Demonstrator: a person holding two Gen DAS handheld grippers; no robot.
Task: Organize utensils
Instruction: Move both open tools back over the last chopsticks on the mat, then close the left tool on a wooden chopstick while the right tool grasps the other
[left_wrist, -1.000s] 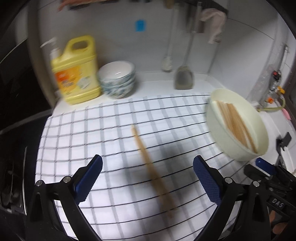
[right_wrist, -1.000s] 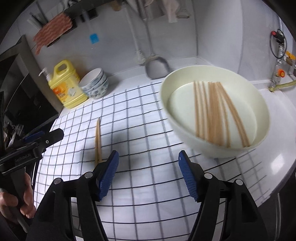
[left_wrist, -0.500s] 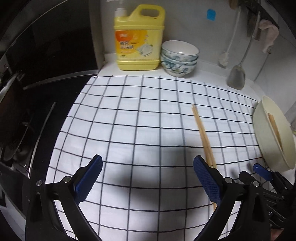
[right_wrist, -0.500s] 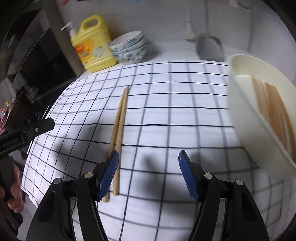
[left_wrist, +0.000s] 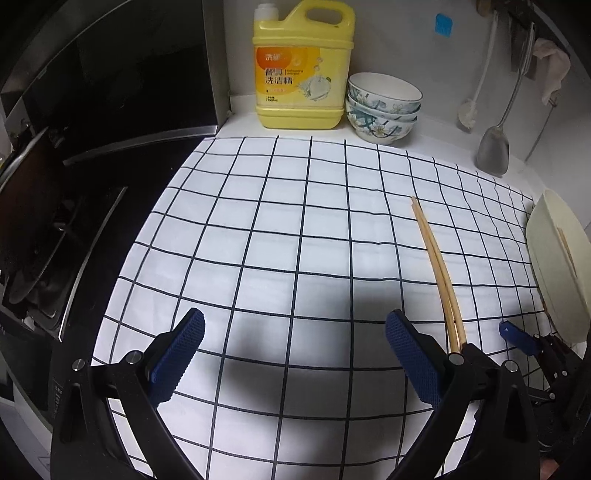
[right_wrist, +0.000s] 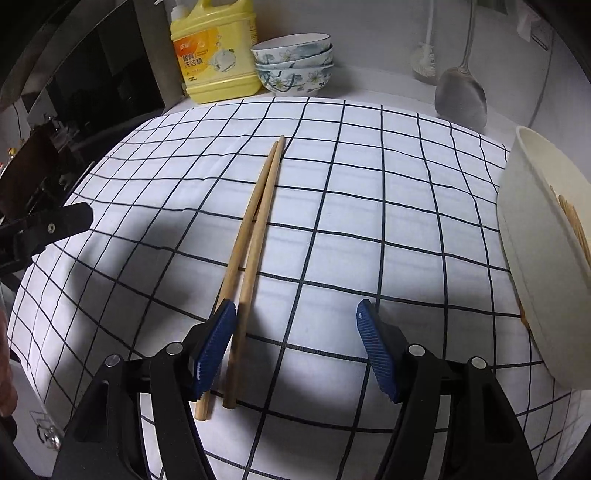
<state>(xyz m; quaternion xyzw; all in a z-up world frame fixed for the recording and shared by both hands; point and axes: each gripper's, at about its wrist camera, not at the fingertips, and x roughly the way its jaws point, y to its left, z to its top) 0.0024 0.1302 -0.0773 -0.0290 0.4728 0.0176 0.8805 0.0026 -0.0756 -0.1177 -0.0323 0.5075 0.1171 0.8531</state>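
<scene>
A pair of wooden chopsticks (right_wrist: 255, 229) lies side by side on the black-and-white checked cloth (right_wrist: 369, 206). My right gripper (right_wrist: 295, 350) is open over their near ends, with its left fingertip (right_wrist: 218, 339) above them. The pair also shows in the left wrist view (left_wrist: 436, 266), to the right of my open, empty left gripper (left_wrist: 295, 362). A cream bowl (right_wrist: 535, 258) at the right holds several more chopsticks (right_wrist: 574, 225); the same bowl shows in the left wrist view (left_wrist: 554, 266).
A yellow detergent jug (left_wrist: 303, 70) and stacked floral bowls (left_wrist: 384, 107) stand at the back by the wall. A metal spatula (left_wrist: 493, 147) and a white ladle (left_wrist: 469, 114) hang at the back right. A dark stovetop (left_wrist: 74, 192) lies left of the cloth.
Both grippers swung left, away from the cream bowl. The right gripper moved over the near ends of the chopstick pair. The pair lies where it was.
</scene>
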